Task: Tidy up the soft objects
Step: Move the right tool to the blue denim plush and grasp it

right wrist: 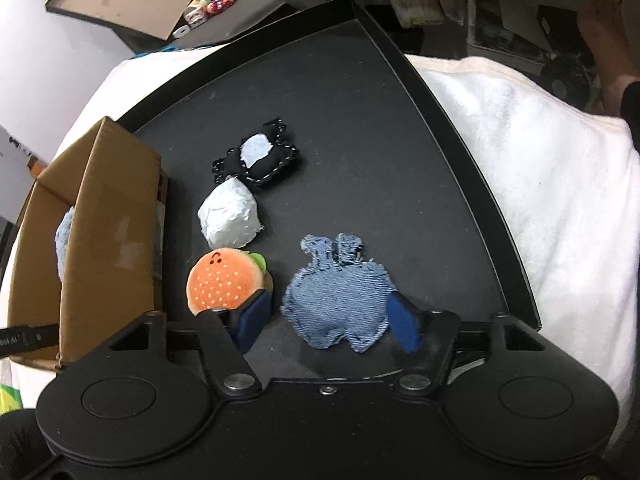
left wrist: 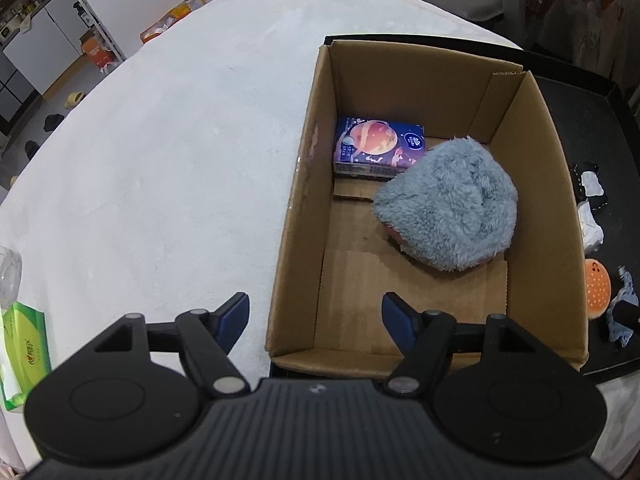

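A cardboard box (left wrist: pixel 532 184) holds a fluffy blue-grey plush (left wrist: pixel 448 208) and a purple tissue pack (left wrist: pixel 378 152). My left gripper (left wrist: pixel 316 320) is open and empty over the box's near left corner. On the black tray (right wrist: pixel 420 152) lie a denim pouch (right wrist: pixel 340 304), a plush burger (right wrist: pixel 224 280), a white soft lump (right wrist: pixel 230 216) and a black-and-white pouch (right wrist: pixel 260 158). My right gripper (right wrist: pixel 328 320) is open, its fingers on either side of the denim pouch's near edge. The box also shows in the right wrist view (right wrist: pixel 104 216).
A green tissue pack (left wrist: pixel 24 352) and a clear plastic item (left wrist: pixel 10 272) lie at the left on the white cloth (left wrist: pixel 160 160). White towel (right wrist: pixel 540 184) lies right of the tray. Shelves and clutter stand beyond the table.
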Available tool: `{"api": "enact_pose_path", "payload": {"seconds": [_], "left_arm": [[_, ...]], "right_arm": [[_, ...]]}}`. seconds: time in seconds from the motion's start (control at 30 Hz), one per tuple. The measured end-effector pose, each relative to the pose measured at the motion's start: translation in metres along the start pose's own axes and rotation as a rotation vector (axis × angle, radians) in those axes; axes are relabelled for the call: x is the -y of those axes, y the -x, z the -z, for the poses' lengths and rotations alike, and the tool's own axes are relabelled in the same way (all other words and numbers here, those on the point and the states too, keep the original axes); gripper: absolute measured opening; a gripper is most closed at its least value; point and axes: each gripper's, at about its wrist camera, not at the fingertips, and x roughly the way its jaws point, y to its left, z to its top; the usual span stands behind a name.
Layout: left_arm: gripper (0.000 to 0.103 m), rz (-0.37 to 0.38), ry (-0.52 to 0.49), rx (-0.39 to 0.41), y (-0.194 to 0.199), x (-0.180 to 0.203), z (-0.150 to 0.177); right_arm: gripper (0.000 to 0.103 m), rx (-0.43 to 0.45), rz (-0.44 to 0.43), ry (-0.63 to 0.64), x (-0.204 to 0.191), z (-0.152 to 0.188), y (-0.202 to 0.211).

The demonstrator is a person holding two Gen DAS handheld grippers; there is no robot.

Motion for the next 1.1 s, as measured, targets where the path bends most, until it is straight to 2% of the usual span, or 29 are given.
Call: {"api": "enact_pose_path", "payload": {"seconds": [0.07,0.17,0.23,0.33,0.4,0.47,0.5,0.53,0.6,0.77,0.83,0.87,0.9,0.93,1.1], "left_arm": [[0.072,-0.006,-0.003,-0.002,0.000,0.002,-0.001],[0.072,-0.009,-0.006,-0.004,0.000,0.006,-0.002],[0.072,-0.010,-0.010,-0.002,0.001,0.008,-0.003],[0.072,-0.011,-0.018,0.001,0.002,0.010,-0.003],[0.072,-0.013,-0.021,-0.001,0.002,0.010,-0.003],[0.072,-0.011,-0.024,0.000,0.003,0.011,-0.003],[0.072,-0.010,-0.025,0.001,0.003,0.011,-0.003],[0.072,-0.009,-0.026,0.002,0.004,0.011,-0.003],[0.072,-0.007,-0.028,0.005,0.004,0.010,-0.003],[0.072,-0.010,-0.019,0.004,0.003,0.007,-0.004],[0.072,-0.009,-0.015,0.003,0.003,0.006,-0.004],[0.072,-0.010,-0.014,0.002,0.003,0.005,-0.004],[0.072,-0.010,-0.012,0.001,0.002,0.005,-0.005],[0.072,-0.008,-0.011,0.001,0.003,0.005,-0.005],[0.072,0.005,-0.011,0.004,0.002,0.005,-0.005]], "right_arm": [[0.049,-0.010,-0.011,-0.007,0.002,-0.001,-0.002],[0.038,-0.006,-0.028,-0.013,0.003,-0.002,0.000],[0.007,-0.004,-0.036,-0.016,0.005,-0.003,0.003],[0.003,-0.009,-0.066,-0.044,0.011,-0.003,0.005],[0.003,-0.011,-0.062,-0.044,0.011,-0.003,0.005],[0.009,-0.023,-0.051,-0.062,0.013,-0.005,0.004],[0.020,-0.023,-0.055,-0.084,0.015,-0.006,0.004],[0.044,-0.021,-0.062,-0.096,0.016,-0.007,0.004],[0.070,0.006,-0.048,-0.095,0.016,-0.010,0.005],[0.069,0.011,-0.029,-0.069,0.009,-0.016,-0.006],[0.064,0.004,-0.014,-0.060,0.007,-0.017,-0.013],[0.060,0.023,0.000,-0.040,0.004,-0.016,-0.012],[0.044,0.028,0.011,-0.010,0.000,-0.017,-0.013],[0.036,0.026,0.002,-0.002,-0.002,-0.017,-0.014],[0.024,0.053,-0.008,0.001,-0.003,-0.016,-0.007]]}}
